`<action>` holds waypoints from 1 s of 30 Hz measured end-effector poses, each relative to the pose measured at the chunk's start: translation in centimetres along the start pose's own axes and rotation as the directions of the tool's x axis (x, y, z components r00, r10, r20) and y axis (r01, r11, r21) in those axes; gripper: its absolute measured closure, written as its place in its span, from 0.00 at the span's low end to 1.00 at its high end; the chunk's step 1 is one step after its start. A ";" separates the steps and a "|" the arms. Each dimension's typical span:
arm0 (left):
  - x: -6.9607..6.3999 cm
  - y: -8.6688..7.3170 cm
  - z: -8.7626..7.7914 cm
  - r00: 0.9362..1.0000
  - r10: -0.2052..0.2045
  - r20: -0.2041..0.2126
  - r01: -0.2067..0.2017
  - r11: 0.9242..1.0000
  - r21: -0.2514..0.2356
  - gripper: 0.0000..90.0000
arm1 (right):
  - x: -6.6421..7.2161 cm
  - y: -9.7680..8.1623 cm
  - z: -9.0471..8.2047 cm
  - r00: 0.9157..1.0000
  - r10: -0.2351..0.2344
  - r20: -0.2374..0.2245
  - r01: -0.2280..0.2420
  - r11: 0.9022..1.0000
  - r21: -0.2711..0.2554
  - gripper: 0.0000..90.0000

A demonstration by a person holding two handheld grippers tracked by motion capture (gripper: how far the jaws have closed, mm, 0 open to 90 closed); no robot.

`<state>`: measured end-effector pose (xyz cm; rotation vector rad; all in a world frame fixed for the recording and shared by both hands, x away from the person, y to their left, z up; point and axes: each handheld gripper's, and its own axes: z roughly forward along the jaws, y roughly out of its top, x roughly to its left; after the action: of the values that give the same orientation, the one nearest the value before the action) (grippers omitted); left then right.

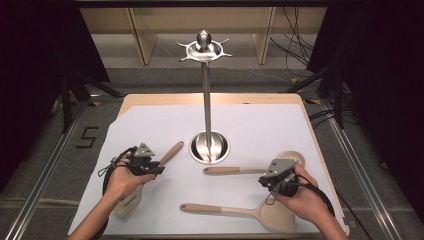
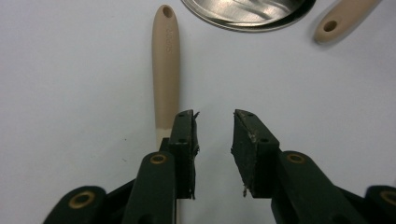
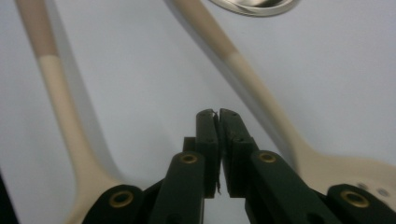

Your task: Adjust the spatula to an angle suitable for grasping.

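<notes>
While left tongs (image 2: pixel 215 128) gape empty beside spatula handle (image 2: pixel 166 70), right tongs (image 3: pixel 218 122) closed, empty, between two utensils.

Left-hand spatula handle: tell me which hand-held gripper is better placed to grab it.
Left. The left hand-held gripper is open right beside that handle; the right hand-held gripper is shut, over by the other two utensils.

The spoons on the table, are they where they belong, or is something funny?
A bit funny: the utensil stand has bare hooks on top, while three wooden utensils lie flat on the white mat: one at left, two at right. Nothing looks broken or spilled.
</notes>
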<state>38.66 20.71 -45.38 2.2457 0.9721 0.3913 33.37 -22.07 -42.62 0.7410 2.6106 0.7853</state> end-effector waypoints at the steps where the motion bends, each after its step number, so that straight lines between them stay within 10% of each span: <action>1: 0.0 0.0 0.0 1.000 0.000 0.000 0.000 1.000 0.000 0.78 | 0.0 0.0 0.0 1.000 0.000 0.000 0.000 1.000 0.000 0.98; 9: 0.7 -0.2 -0.2 0.999 -0.044 0.014 0.044 0.999 -0.011 0.77 | 3.1 2.1 1.5 0.984 -0.039 -0.176 0.057 0.994 0.098 1.00; 14: 0.6 0.1 -0.5 0.996 -0.085 0.016 0.085 0.996 -0.026 0.76 | 5.7 3.6 2.3 0.948 -0.064 -0.312 0.116 0.982 0.151 1.00; 16: 0.6 -0.3 -0.5 0.998 -0.066 0.018 0.067 0.998 -0.023 0.75 | 7.5 4.2 2.8 0.923 -0.103 -0.369 0.190 0.960 0.206 1.00; 18: 0.4 -0.4 -0.5 0.995 -0.100 0.019 0.100 0.995 -0.030 0.75 | 8.0 4.4 3.1 0.921 -0.134 -0.367 0.223 0.951 0.212 1.00; 20: 0.3 -0.4 -0.9 0.993 -0.120 0.016 0.120 0.992 -0.040 0.73 | 9.7 5.0 3.7 0.892 -0.176 -0.415 0.292 0.927 0.234 1.00; 26: 0.7 -0.3 -1.1 0.994 -0.113 -0.008 0.112 0.991 -0.068 0.69 | 12.0 5.8 5.2 0.899 -0.161 -0.407 0.309 0.893 0.329 1.00; 30: 0.7 -0.4 -0.9 0.991 -0.136 -0.008 0.135 0.989 -0.067 0.67 | 12.4 6.4 6.6 0.872 -0.240 -0.426 0.376 0.887 0.270 1.00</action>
<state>38.48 21.80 -44.92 2.1058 1.0949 0.3718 28.57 -7.79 -45.95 0.2341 3.1629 0.4051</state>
